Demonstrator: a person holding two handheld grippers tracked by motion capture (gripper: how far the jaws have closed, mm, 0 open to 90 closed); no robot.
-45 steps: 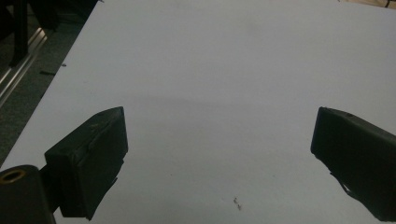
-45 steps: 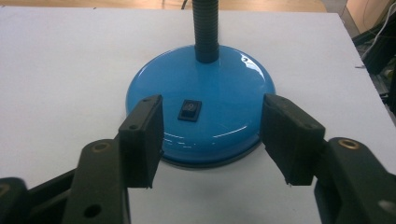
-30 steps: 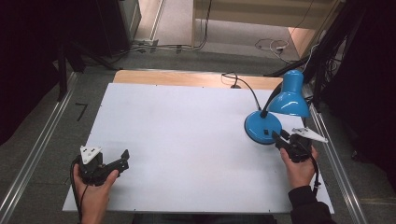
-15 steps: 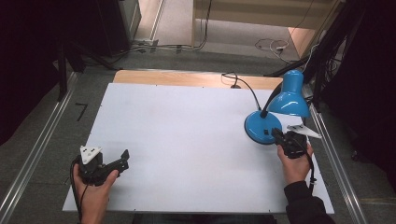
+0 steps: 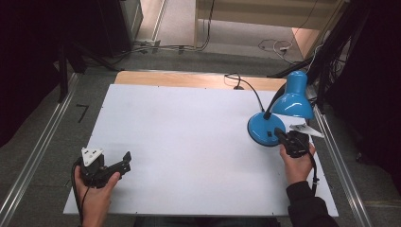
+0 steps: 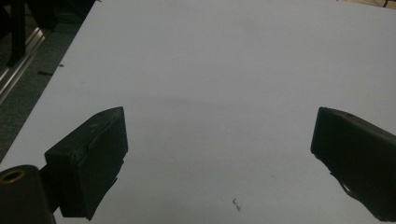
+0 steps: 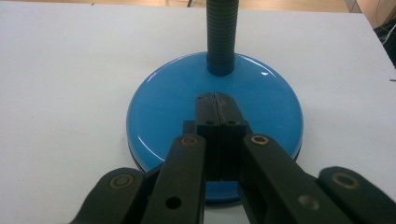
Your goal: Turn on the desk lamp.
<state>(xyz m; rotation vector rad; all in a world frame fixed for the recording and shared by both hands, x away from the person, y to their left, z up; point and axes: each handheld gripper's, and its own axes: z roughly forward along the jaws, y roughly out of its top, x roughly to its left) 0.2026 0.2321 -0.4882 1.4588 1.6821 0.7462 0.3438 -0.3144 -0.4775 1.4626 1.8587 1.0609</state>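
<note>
A blue desk lamp stands at the table's right, with a round base (image 5: 259,126), a dark ribbed neck (image 7: 220,37) and a shade (image 5: 293,98) that tilts down to the right. My right gripper (image 5: 277,134) is shut, and its tips (image 7: 215,96) lie over the near part of the base (image 7: 159,112), in front of the neck. I cannot tell whether the tips touch the base. Nothing is between its jaws. At the near left, my left gripper (image 5: 126,159) rests low over the white table (image 5: 189,127), open (image 6: 219,116) and holding nothing.
The lamp's black cable (image 5: 247,85) runs from the base to the far edge, where a strip of wood (image 5: 189,78) shows. Metal rails (image 5: 38,156) run along both sides of the table. Dark stands and loose cables crowd the floor beyond.
My right gripper has slid forward and a little left, so its shut tips now lie over the lamp's base. The left gripper has stayed put.
</note>
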